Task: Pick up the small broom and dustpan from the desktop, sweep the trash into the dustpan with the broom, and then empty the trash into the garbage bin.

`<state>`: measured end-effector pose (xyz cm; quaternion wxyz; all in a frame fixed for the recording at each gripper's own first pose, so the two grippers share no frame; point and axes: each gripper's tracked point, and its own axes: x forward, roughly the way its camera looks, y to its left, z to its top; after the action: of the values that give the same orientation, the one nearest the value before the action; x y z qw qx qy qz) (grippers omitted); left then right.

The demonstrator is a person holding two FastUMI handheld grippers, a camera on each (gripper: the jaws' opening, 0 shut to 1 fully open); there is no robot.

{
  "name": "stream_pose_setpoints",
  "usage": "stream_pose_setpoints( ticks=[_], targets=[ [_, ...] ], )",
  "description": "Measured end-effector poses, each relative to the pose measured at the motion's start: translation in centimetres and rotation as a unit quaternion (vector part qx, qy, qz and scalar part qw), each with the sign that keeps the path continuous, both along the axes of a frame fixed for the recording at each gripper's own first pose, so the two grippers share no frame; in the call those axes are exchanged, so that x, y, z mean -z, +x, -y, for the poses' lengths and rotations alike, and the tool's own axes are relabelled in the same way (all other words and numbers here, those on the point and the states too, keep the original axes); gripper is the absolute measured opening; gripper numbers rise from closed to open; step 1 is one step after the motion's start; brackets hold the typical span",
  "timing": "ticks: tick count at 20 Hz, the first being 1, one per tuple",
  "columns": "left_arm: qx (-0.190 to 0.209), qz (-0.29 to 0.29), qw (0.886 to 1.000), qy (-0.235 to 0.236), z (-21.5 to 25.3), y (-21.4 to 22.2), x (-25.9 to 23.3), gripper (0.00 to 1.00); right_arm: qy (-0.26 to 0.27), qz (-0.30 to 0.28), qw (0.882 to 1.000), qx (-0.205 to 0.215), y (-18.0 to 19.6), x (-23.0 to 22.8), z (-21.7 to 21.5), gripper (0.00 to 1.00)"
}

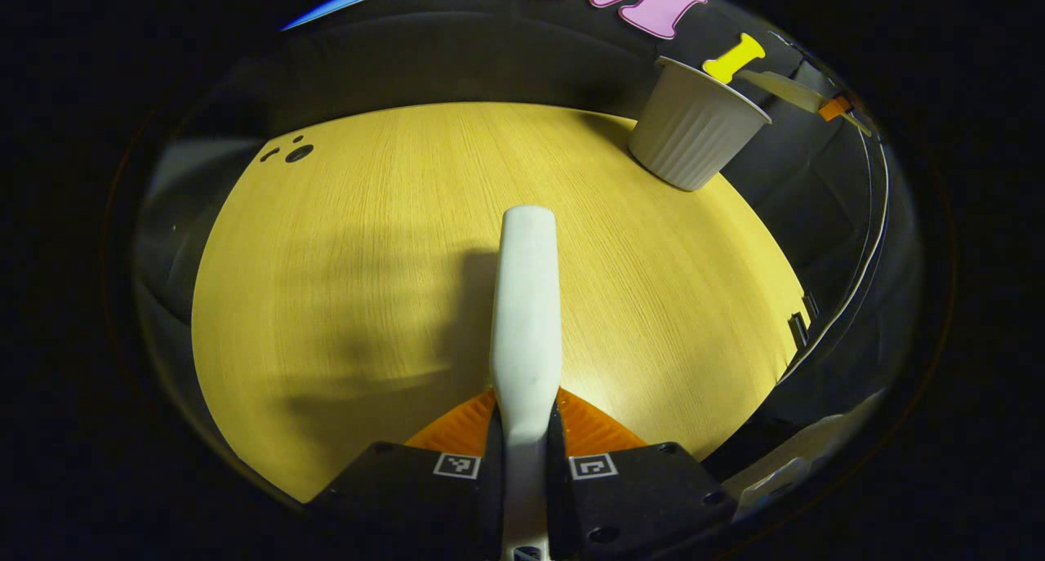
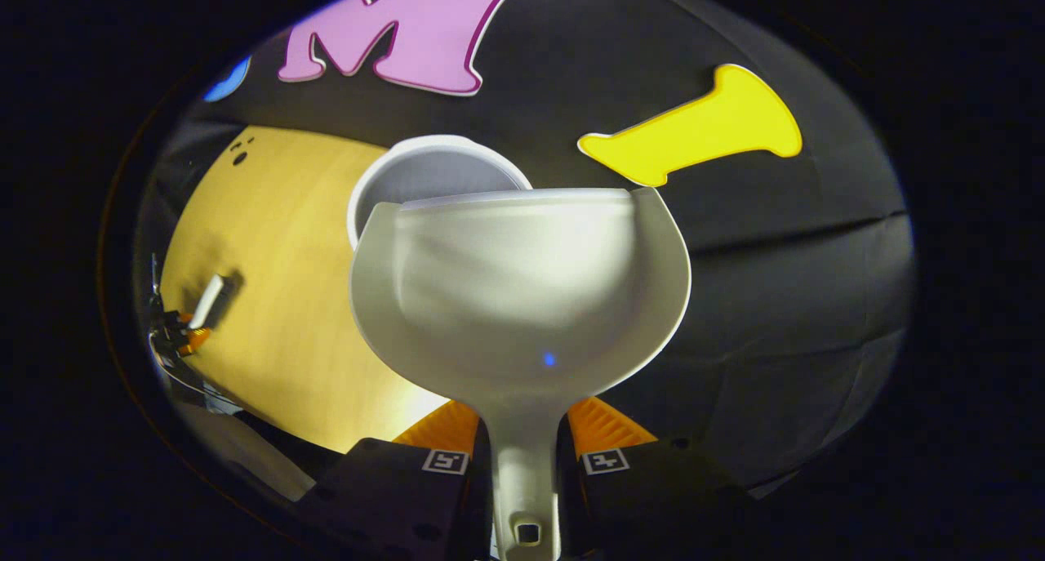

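Left gripper view: the left gripper (image 1: 525, 455) is clamped on the white handle of the small broom (image 1: 525, 316), which points forward over the middle of the wooden desk (image 1: 343, 242); the bristle end is not visible. The ribbed white garbage bin (image 1: 695, 126) stands at the desk's far right corner, against the booth wall. No trash can be made out on the bare wood. Right gripper view: the left gripper and broom appear small over the desk's left edge, well apart from the bin. The right gripper (image 2: 522, 455) is closed on the stem of the white dustpan (image 2: 522, 287), holding the pan raised with its front lip at the bin's open rim, so the emptying step appears to be in hand. The pan's inside looks empty, though small scraps would be hard to tell. Risks, as judged: the lip seems to overlap only the right part of the bin's mouth, so a tilt from here could spill trash over the rim onto the desk or behind it; pressing the pan against the light bin could push it off the corner.
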<state>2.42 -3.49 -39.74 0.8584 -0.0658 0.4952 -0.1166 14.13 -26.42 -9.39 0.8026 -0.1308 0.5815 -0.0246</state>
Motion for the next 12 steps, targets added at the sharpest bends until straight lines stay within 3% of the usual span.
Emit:
stream_pose_setpoints(
  ticks=[5, 12],
  targets=[
    [0.001, 0.001, 1.000, 0.011, -0.1, 0.2, -0.3, 0.25, 0.077, 0.048, 0.996, -0.004, -4.6, -2.1, -4.2, 0.33],
    [0.003, 0.003, 1.000, 0.030, -0.9, 0.4, -0.8, 0.25, 0.123, 0.034, 0.991, -0.036, -11.9, 3.4, -12.7, 0.33]
  ],
)
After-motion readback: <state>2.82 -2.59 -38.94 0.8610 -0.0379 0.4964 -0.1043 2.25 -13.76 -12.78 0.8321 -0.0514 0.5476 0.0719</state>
